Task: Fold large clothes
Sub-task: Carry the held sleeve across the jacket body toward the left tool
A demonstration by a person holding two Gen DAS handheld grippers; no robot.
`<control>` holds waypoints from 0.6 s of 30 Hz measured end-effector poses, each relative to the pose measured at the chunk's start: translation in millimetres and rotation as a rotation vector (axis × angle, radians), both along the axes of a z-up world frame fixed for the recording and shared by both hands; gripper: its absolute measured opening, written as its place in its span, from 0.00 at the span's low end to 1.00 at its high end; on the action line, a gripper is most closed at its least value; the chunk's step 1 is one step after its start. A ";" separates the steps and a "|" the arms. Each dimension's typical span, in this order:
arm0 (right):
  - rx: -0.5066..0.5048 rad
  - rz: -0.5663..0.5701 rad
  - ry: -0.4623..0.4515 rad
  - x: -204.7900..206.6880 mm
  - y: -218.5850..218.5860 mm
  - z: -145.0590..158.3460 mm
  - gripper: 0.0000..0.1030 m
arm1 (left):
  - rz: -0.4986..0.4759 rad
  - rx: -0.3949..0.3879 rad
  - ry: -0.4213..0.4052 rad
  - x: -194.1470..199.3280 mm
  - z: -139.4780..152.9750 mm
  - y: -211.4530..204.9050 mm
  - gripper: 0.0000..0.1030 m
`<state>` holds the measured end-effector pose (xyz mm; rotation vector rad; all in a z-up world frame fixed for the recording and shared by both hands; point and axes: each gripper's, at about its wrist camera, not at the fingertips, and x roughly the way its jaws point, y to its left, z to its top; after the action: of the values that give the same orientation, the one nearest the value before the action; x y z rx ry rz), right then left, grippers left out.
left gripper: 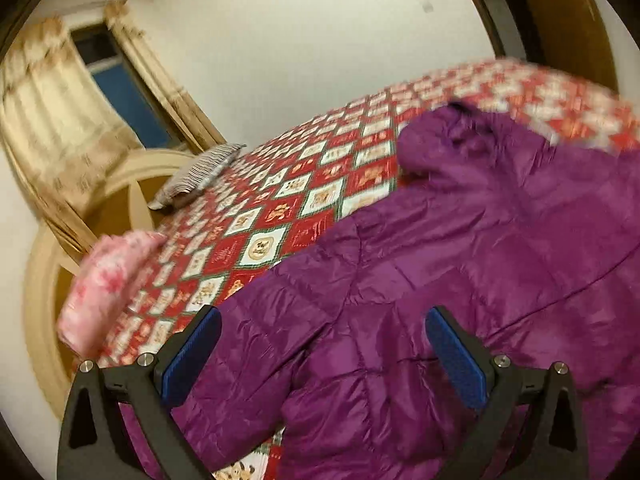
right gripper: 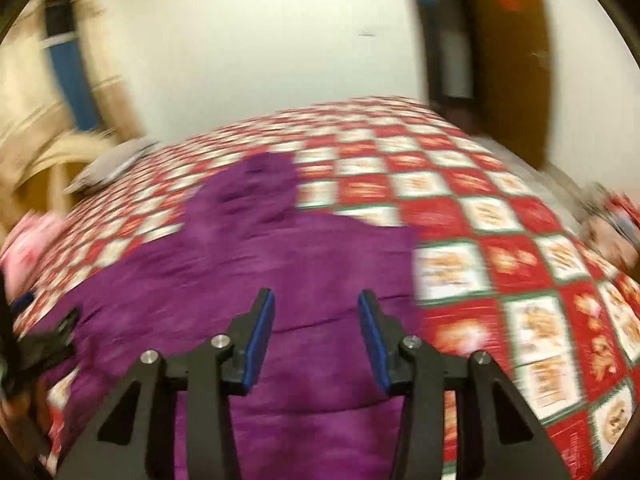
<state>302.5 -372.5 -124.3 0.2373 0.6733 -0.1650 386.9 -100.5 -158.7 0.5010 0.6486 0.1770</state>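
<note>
A large purple quilted jacket point(left gripper: 460, 264) lies spread on a bed with a red and white patterned quilt point(left gripper: 288, 200). Its hood lies toward the far side. My left gripper point(left gripper: 322, 322) is open and empty, just above the jacket near a sleeve. In the right wrist view the same jacket point(right gripper: 280, 264) lies on the quilt point(right gripper: 500, 240). My right gripper point(right gripper: 316, 308) is open and empty over the jacket's body. The left gripper shows at the left edge of the right wrist view point(right gripper: 44, 344).
A pink folded cloth point(left gripper: 108, 280) and a striped pillow point(left gripper: 200, 176) lie by the headboard point(left gripper: 132, 184). Curtains and a window point(left gripper: 116, 80) are behind it. A brown door point(right gripper: 512, 64) stands past the bed's far corner. Another item lies at the right edge of the bed point(right gripper: 608, 224).
</note>
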 end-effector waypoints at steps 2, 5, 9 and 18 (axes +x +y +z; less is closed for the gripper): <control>-0.004 -0.008 0.018 9.1 -14.1 -10.9 0.42 | 0.027 0.078 0.038 10.7 -23.2 -1.4 0.99; 0.000 0.040 0.086 32.2 -17.6 -35.6 0.34 | 0.045 0.083 0.056 14.1 -43.0 13.1 0.99; -0.052 0.110 0.169 46.1 2.6 -73.9 0.33 | 0.046 0.064 0.045 7.9 -45.5 20.8 0.99; -0.031 0.109 0.139 34.5 -9.6 -61.1 0.33 | 0.050 -0.014 0.021 0.3 -26.4 25.4 0.99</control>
<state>337.0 -382.1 -185.4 0.1600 0.8189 -0.0881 387.3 -75.1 -185.1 0.4743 0.6831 0.2144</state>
